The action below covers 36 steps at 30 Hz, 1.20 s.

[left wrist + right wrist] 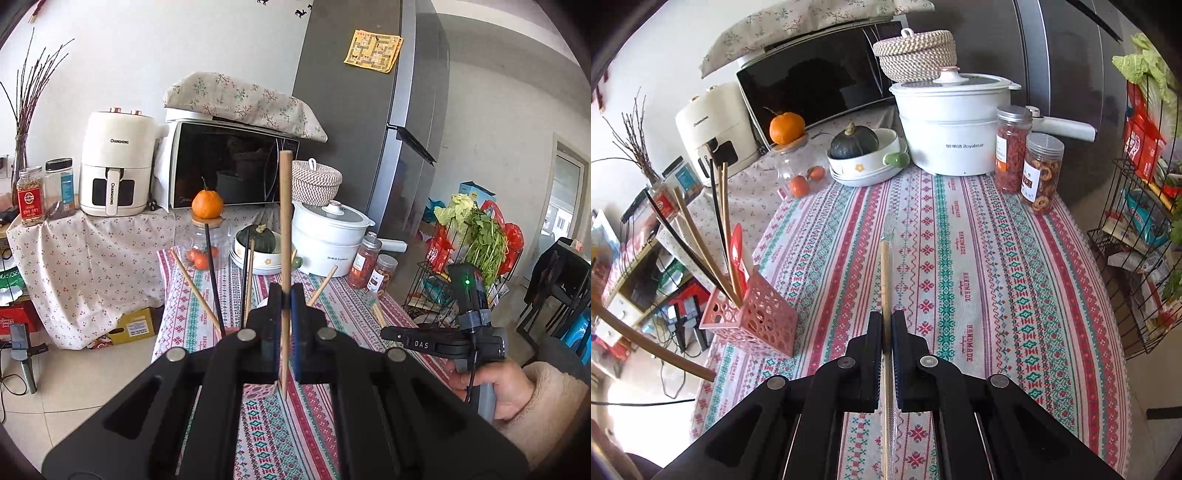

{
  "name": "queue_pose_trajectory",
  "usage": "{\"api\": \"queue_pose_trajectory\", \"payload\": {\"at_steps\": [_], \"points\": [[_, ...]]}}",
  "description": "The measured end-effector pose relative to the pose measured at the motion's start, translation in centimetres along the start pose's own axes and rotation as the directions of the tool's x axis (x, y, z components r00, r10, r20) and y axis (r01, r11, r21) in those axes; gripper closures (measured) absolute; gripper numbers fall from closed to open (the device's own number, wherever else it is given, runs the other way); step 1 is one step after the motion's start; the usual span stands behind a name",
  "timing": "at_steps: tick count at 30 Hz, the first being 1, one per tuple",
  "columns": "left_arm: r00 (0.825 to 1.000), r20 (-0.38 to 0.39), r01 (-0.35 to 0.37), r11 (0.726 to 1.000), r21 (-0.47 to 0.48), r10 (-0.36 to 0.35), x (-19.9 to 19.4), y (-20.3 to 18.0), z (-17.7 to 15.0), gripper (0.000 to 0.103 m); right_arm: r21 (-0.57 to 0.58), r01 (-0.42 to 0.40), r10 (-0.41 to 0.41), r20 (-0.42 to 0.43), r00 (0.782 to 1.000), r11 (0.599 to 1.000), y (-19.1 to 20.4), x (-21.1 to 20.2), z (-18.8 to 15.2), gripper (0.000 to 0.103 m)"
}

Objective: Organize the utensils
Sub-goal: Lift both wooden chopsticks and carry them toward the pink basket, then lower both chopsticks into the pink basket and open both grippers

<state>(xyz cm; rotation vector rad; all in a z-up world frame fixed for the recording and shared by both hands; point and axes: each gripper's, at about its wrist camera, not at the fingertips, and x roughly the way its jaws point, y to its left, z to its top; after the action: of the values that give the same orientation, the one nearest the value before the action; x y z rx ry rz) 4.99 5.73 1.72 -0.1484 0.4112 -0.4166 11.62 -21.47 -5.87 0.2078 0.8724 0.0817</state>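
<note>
Two wrist views of one kitchen table. Left wrist view: the table wears a woven cloth striped in red, teal and white geometric bands; a side counter behind it is draped in white fabric with small red sprigs, and the floor is pale glazed tile. On the counter stand a cream air fryer and a black-doored microwave under a floral cover, beside a tall grey refrigerator. The left gripper, matt black with blue pads, is clamped on a round, pale wooden chopstick that stands almost upright, its tapered tip below the jaws. More chopsticks, wooden and black, fan out behind it. The right hand, in a fleecy cream sleeve, grips the other tool's handle.

Right wrist view: the same cloth, printed "HANDMADE", fills the frame. The right gripper is closed on a second wooden chopstick, slim and straight, pointing away over the cloth. At left a pink perforated plastic holder, square in plan, stands on the table edge with wooden and black chopsticks and a red utensil leaning in it. Beyond sit a white lidded electric pot, a coiled rope basket, two clear ribbed jars and a dark green squash in a white bowl.
</note>
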Motion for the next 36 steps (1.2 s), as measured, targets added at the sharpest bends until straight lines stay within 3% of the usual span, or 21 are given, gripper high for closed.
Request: {"api": "queue_pose_trajectory", "payload": {"at_steps": [7,17,27,36], "points": [[0.998,0.034,-0.05,0.999,-0.021,0.05,0.9,0.7,1.9,0.097,-0.012,-0.026,0.027,0.037,0.999,1.0,0.4,-1.3,0.4,0.098],[0.989,-0.047,-0.136,0.99,0.032,0.137,4.9,1.1,1.5,0.097,-0.01,-0.04,0.041,0.078,0.996,0.999,0.4,-2.1,0.4,0.098],[0.989,-0.036,-0.141,0.99,0.026,0.142,6.1,1.2,2.6,0.097,-0.034,-0.052,0.055,0.11,0.992,0.998,1.4,-2.5,0.5,0.098],[0.973,-0.175,-0.156,0.988,-0.016,0.151,8.8,2.4,1.2,0.095,-0.031,-0.066,0.07,0.158,0.985,0.997,1.5,-3.2,0.6,0.098]]}}
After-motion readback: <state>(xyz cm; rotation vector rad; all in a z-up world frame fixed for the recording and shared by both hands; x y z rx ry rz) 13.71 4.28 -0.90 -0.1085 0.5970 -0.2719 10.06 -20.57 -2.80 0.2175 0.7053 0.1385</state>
